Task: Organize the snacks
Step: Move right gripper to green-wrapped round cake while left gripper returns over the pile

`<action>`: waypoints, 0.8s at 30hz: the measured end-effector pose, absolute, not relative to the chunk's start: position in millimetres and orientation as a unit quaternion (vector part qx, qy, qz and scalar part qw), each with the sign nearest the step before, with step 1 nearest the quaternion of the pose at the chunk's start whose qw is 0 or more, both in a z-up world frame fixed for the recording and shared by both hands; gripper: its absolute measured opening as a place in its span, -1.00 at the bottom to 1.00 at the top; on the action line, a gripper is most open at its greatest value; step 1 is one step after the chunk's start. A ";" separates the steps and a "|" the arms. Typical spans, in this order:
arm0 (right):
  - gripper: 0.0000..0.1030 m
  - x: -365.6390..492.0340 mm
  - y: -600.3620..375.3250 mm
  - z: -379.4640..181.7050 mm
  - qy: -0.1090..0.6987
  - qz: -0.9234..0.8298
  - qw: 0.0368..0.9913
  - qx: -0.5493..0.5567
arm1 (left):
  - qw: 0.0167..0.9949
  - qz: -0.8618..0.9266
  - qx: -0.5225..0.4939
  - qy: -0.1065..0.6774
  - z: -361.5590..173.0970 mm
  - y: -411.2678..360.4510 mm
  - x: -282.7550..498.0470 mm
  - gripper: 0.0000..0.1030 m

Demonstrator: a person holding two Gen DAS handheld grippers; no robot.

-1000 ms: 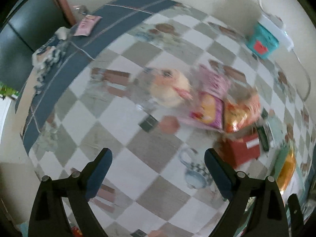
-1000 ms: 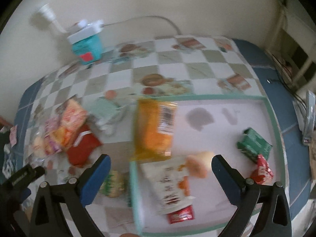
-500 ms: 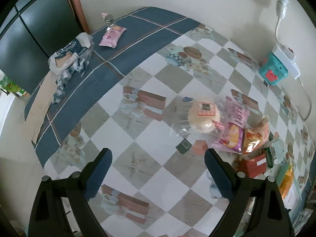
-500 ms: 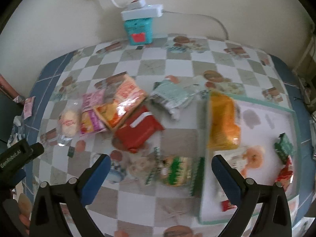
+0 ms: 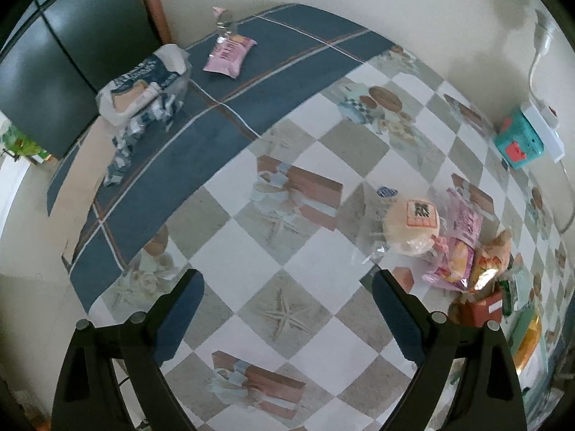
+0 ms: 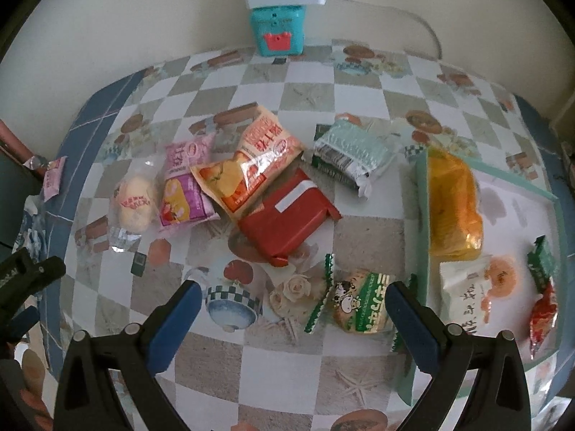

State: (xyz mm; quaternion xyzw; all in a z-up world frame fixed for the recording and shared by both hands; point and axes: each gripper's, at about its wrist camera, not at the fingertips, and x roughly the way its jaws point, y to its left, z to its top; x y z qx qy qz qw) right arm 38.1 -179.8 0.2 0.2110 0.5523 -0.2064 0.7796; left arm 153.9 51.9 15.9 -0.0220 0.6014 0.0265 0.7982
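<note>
My right tongs point(image 6: 291, 318) hang wide apart with nothing between them, pointing down at the checked bench point(image 6: 273, 359), and the green-wrapped cake point(image 6: 359, 307) lies just beyond their right finger, nearly touching the near-left rim of the tray point(image 6: 418, 215). My left tongs point(image 5: 287, 310) are also spread open and empty, over bare cloth at the left end of the bench, well apart from any packet. Further out from the right tongs lies the unsorted heap: the red pack point(image 6: 287, 215) in the middle, the orange chip bag point(image 6: 251, 168) overlapping its far-left side, then the pink bag point(image 6: 183, 186) and the clear-wrapped bun point(image 6: 134, 201) to the left, with the pale green pack point(image 6: 350, 152) on the far right. Inside the tray on the right I count the yellow bag point(image 6: 452, 208), the white packet point(image 6: 467, 298) and two small ones at its right edge, blurred. I judge the sorting less than half done: a few pieces are in, six wait on the bench, and a stray pink sachet point(image 5: 230, 54) sits on the far-left blue border.
</note>
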 end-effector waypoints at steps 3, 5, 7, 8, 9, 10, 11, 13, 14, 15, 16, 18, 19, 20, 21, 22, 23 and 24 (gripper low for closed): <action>1.00 33.4 -191.5 -7.4 0.556 -0.212 0.772 0.225 | 0.796 0.013 -0.013 0.605 14.0 45.4 153.1 0.84; 1.00 29.9 -200.1 -11.1 0.557 -0.213 0.767 0.237 | 0.796 0.005 -0.005 0.605 13.9 40.4 152.1 0.84; 1.00 26.6 -207.9 -12.9 0.555 -0.213 0.765 0.249 | 0.796 -0.001 0.002 0.605 13.0 36.1 151.3 0.84; 1.00 25.0 -211.2 -13.4 0.554 -0.214 0.764 0.253 | 0.795 -0.006 0.007 0.606 11.8 32.6 150.8 0.84; 1.00 24.5 -213.0 -13.7 0.553 -0.215 0.763 0.255 | 0.794 -0.010 0.010 0.607 10.8 30.0 150.3 0.84; 1.00 23.7 -215.2 -14.3 0.553 -0.216 0.763 0.257 | 0.793 -0.016 0.013 0.609 9.3 27.3 150.1 0.84; 1.00 23.2 -216.9 -15.1 0.553 -0.218 0.761 0.258 | 0.790 -0.022 0.016 0.612 6.8 23.6 149.9 0.84; 1.00 23.4 -217.6 -16.8 0.555 -0.217 0.760 0.261 | 0.785 -0.030 0.019 0.618 2.2 18.5 149.7 0.84; 1.00 23.9 -217.2 -17.4 0.555 -0.214 0.760 0.262 | 0.783 -0.033 0.022 0.621 -0.2 15.9 149.6 0.84; 1.00 25.0 -216.5 -17.9 0.556 -0.210 0.761 0.262 | 0.780 -0.036 0.025 0.624 -2.0 13.6 149.3 0.84; 1.00 26.2 -214.9 -18.4 0.557 -0.206 0.761 0.260 | 0.779 -0.038 0.027 0.625 -3.4 12.1 149.4 0.84; 1.00 28.8 -211.4 -18.8 0.559 -0.198 0.763 0.257 | 0.777 -0.041 0.029 0.628 -5.1 9.7 149.6 0.84; 1.00 30.1 -209.5 -19.4 0.560 -0.194 0.764 0.255 | 0.777 -0.041 0.029 0.628 -5.1 9.4 150.0 0.84; 1.00 31.0 -207.3 -20.3 0.562 -0.190 0.764 0.254 | 0.777 -0.041 0.028 0.628 -4.8 9.9 150.0 0.84; 1.00 31.2 -206.0 -21.5 0.564 -0.188 0.763 0.253 | 0.777 -0.040 0.028 0.627 -4.5 10.3 150.4 0.84; 1.00 31.6 -204.8 -23.4 0.567 -0.186 0.762 0.252 | 0.778 -0.040 0.027 0.627 -4.3 10.6 150.9 0.84; 1.00 31.0 -204.8 -25.0 0.570 -0.185 0.760 0.252 | 0.778 -0.040 0.025 0.627 -3.9 11.2 151.5 0.84; 1.00 30.8 -204.9 -28.0 0.573 -0.185 0.757 0.252 | 0.778 -0.040 0.024 0.627 -3.8 12.0 152.0 0.84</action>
